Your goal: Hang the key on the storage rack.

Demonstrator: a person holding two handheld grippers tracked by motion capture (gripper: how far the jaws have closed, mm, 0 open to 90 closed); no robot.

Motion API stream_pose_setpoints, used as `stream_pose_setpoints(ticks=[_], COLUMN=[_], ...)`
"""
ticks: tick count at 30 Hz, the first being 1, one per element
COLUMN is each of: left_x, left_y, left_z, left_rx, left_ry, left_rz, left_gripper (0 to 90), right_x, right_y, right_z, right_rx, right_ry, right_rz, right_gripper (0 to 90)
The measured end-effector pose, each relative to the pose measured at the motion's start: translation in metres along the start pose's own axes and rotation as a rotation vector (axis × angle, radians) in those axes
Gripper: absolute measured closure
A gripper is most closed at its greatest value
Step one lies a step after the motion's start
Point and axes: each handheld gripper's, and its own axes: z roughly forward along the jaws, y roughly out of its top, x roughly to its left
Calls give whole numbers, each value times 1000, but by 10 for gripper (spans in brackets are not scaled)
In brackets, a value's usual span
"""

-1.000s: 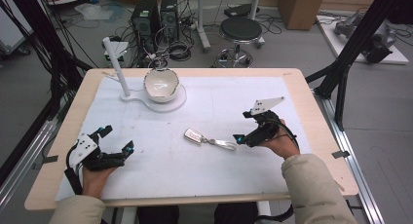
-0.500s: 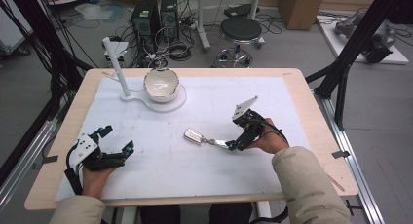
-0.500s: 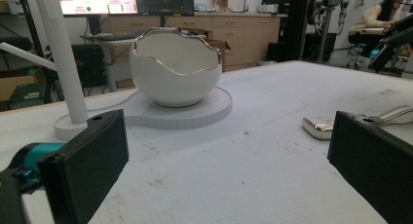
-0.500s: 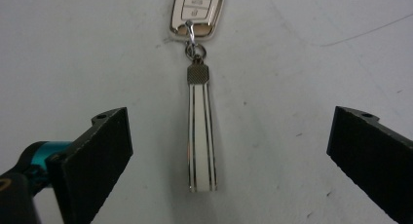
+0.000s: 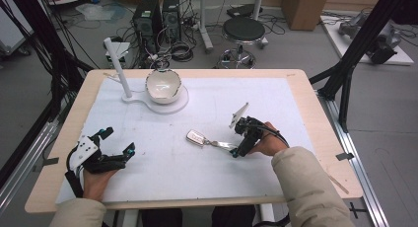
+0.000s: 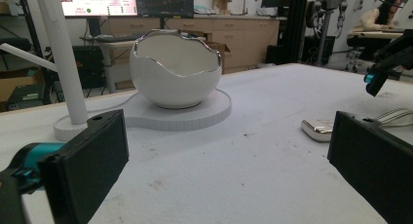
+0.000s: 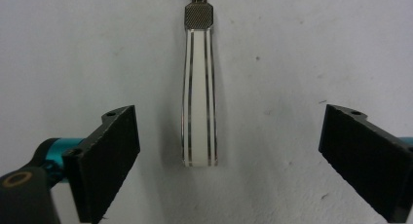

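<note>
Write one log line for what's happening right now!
right hand-held gripper: open, jaws closing either side of keychain strap, not touching | left hand-held gripper: open, resting on table | bowl: on stand

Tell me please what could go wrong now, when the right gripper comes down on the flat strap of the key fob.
1. The strap lies flat and thin on the table; the right gripper, open and straddling it, may scrape the table and slip off.
2. Lifted by the strap, the metal fob would likely swing.
3. The bowl looks tilted on its stand, so a swinging fob might knock it.
</note>
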Motion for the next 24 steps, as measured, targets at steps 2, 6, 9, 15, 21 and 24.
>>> stream_pose_setpoints(ticks=[2, 6, 9, 15, 21, 24], left_x=[0, 0, 0, 0, 0, 0], left_y=[0, 0, 0, 0, 0, 0], left_z=[0, 0, 0, -1, -1, -1], left_rx=[-1, -2, -7, -7, -7, -7], left_ry=[0, 0, 1, 1, 0, 0], left_rz=[1, 1, -3, -2, -1, -2], left_gripper=[18, 18, 18, 18, 18, 18], right_x=[0, 1, 2, 2, 2, 2], right_y=[1, 4, 5, 6, 8, 8], right_z=[0, 1, 4, 4, 7, 7], right_rx=[7, 23, 52, 63, 92, 105], right_ry=[-1, 20, 28, 35, 50, 58], right_rz=[0, -3, -7, -4, -6, -18], right_gripper=[127, 244, 324, 436, 610, 724])
